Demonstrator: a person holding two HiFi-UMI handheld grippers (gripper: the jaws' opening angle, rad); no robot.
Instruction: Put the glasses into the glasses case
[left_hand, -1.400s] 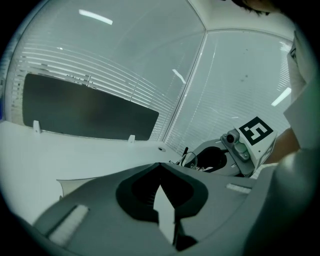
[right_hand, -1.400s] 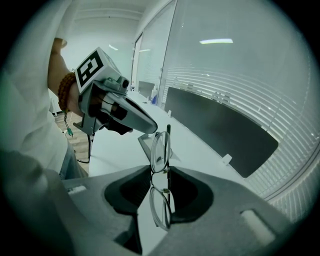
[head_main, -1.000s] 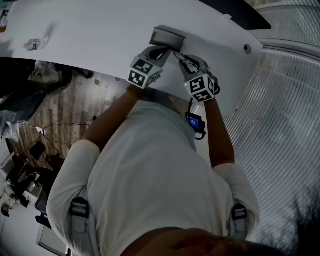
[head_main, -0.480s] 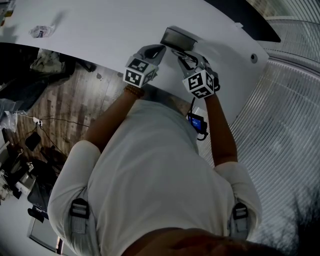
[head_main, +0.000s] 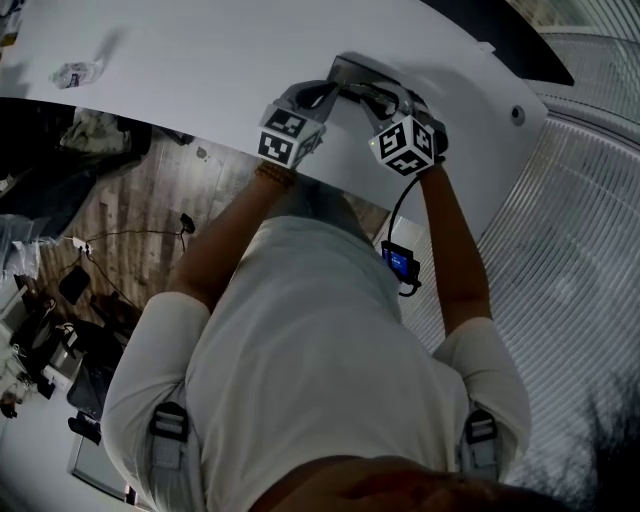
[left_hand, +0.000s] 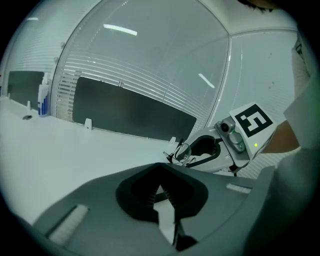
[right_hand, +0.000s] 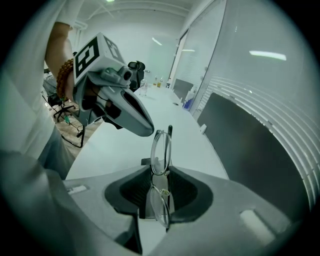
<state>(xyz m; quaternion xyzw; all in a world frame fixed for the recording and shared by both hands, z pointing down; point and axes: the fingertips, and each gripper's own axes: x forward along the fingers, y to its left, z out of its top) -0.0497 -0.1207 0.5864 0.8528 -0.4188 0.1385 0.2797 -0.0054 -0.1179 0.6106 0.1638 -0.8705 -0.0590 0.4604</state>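
A grey glasses case (head_main: 350, 67) lies on the white table (head_main: 200, 60) near its front edge. My right gripper (head_main: 368, 96) is shut on thin wire-rimmed glasses (right_hand: 161, 165), which stand edge-on between its jaws, lenses one above the other. The left gripper view shows the same glasses (left_hand: 183, 151) sticking out of the right gripper (left_hand: 176, 156). My left gripper (head_main: 333, 90) hovers at the case's near left side, tips touching with nothing between them (left_hand: 159, 187). In the right gripper view the left gripper (right_hand: 145, 129) hangs just left of the glasses.
A crumpled wrapper (head_main: 75, 72) lies far left on the table. A round grommet (head_main: 517, 114) sits near the right end. A dark panel (left_hand: 135, 112) runs along the table's back, with bottles (left_hand: 44, 100) beside it. Below the front edge is wooden floor with clutter.
Both grippers have moved forward and down to the case, the right one farther. Their tips now overlap the case's near edge. The glasses stay in the right gripper.
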